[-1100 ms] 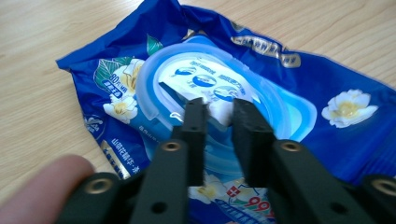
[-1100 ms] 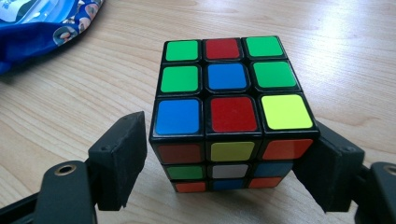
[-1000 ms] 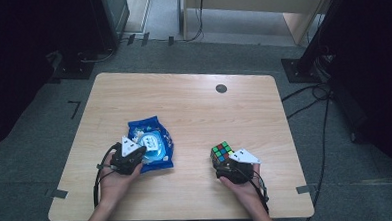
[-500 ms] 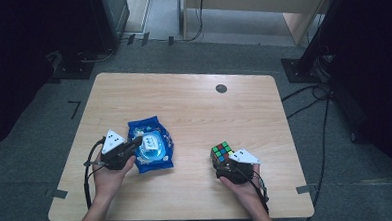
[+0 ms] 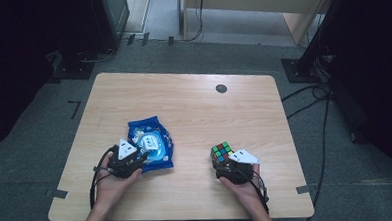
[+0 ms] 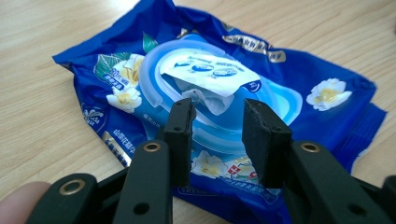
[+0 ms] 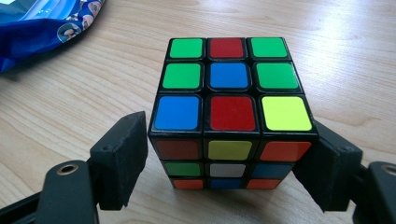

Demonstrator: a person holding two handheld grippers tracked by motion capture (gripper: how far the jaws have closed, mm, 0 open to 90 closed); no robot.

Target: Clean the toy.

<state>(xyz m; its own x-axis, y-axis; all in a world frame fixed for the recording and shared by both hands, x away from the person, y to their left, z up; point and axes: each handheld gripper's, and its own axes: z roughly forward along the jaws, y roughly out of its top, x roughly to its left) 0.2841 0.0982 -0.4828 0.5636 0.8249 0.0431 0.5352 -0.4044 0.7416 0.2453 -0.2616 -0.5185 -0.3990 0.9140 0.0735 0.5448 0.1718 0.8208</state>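
Observation:
A blue wet-wipe pack [image 5: 152, 137] [image 6: 299, 88] lies flat at the table's front left, its white label flap [image 6: 205, 72] peeled up with a tuft of white wipe [image 6: 205, 98] under it. My left gripper [image 5: 142, 156] [image 6: 217, 109] sits at the pack's near edge. Its jaws have just been opening and stand apart with nothing between them, just short of the tuft. At the front right, my right gripper [image 5: 223, 162] [image 7: 231, 154] is shut on a scrambled puzzle cube [image 5: 221, 152] [image 7: 231, 93], one pad on each side, and the cube rests on the table.
The wooden table [image 5: 194, 105] has a dark round grommet [image 5: 221, 88] near its far edge. Cables [image 5: 304, 106] and dark stand bases [image 5: 302, 68] lie on the grey floor to the right and behind.
My left gripper swung out to the left of the pack, then came back to its near edge, and its jaws now stand apart. The right gripper and the cube have not moved.

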